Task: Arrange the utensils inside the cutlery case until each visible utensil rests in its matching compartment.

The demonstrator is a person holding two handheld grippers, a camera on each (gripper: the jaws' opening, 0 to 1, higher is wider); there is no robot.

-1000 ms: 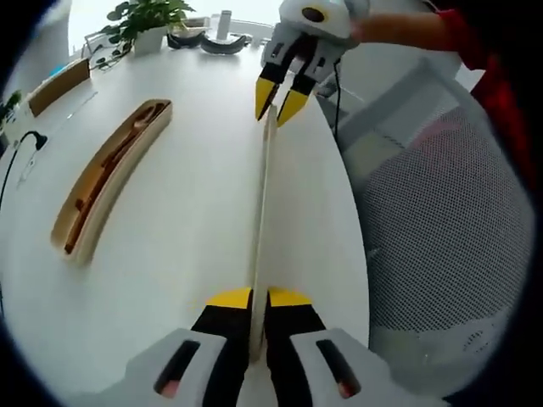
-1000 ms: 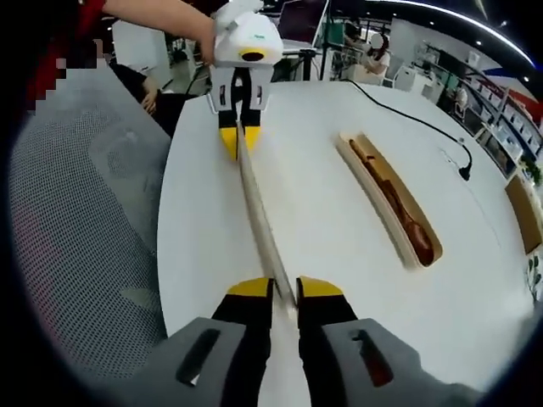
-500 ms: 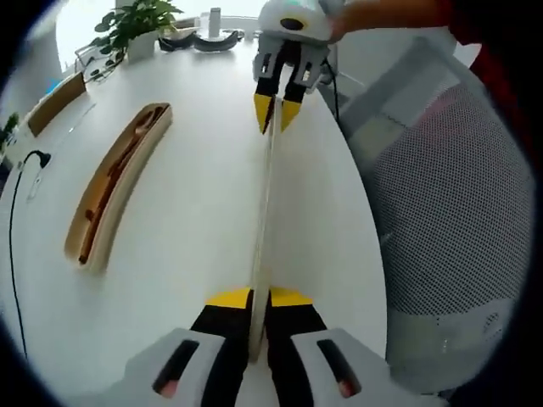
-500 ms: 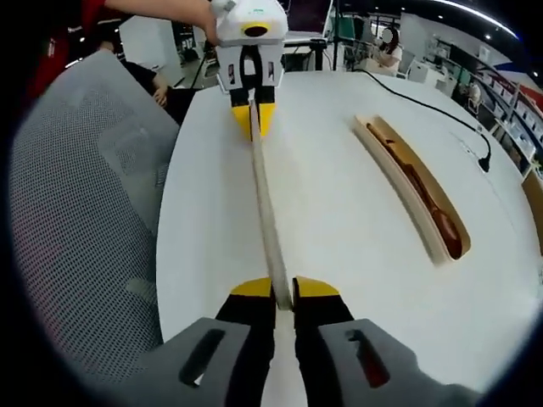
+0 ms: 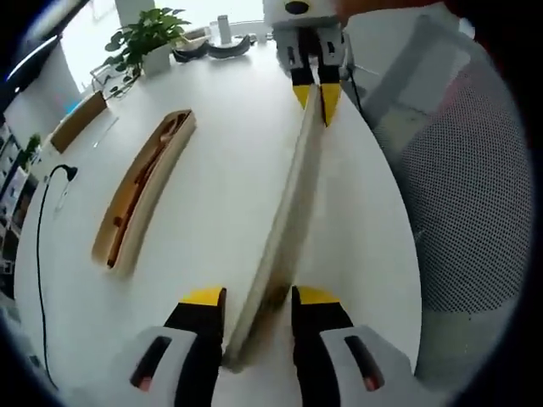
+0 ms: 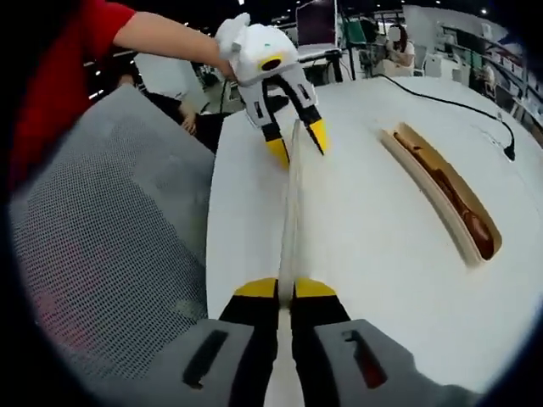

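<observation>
Left gripper (image 5: 259,297): fingers (image 5: 202,298) have just spread apart, where half a second ago they pinched the near end of the long wooden lid (image 5: 284,233). Right gripper (image 6: 284,288) stays clenched on the lid's other end. We read this as a handover: lid now carried by the right alone, tilted. Cutlery case (image 5: 144,199) lies open on the white bench (image 5: 212,178), well apart, a wooden utensil (image 6: 445,182) inside. Potted plant (image 5: 148,34) at the bench's far edge; mesh chair (image 6: 102,246) beside it.

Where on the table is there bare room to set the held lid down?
Bare white table lies between the wooden lid and the cutlery case. Behind the case sit a cable and plant; the lid's other side nears the table edge.
</observation>
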